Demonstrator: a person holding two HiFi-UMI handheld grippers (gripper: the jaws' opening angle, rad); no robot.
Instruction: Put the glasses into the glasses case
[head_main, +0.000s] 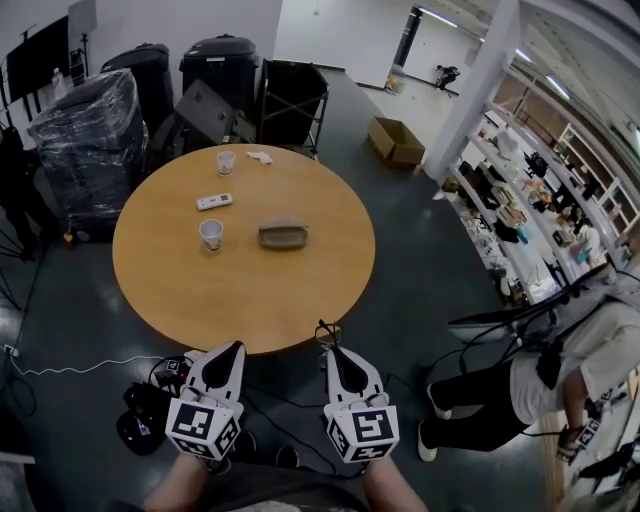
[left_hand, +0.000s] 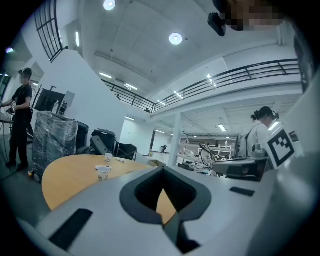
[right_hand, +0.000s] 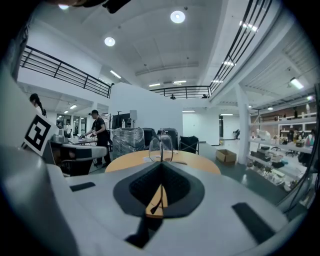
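Observation:
The closed grey-brown glasses case (head_main: 283, 235) lies near the middle of the round wooden table (head_main: 180, 290). Both grippers hang below the table's near edge, off the tabletop. My right gripper (head_main: 329, 352) is shut on the glasses (head_main: 325, 331). In the right gripper view the clear lenses of the glasses (right_hand: 161, 147) stand up just beyond the closed tips of the right gripper (right_hand: 161, 163). My left gripper (head_main: 237, 346) is shut with nothing in it; the left gripper view shows the left gripper (left_hand: 162, 170) with its jaws meeting, the table beyond.
Two paper cups (head_main: 211, 233) (head_main: 226, 162), a white remote (head_main: 214, 202) and a small white item (head_main: 260, 156) share the table. Cables and black gear (head_main: 140, 415) lie on the floor below. A person (head_main: 560, 370) stands at right. Bins (head_main: 220, 60) and a wrapped pallet (head_main: 90, 140) stand behind.

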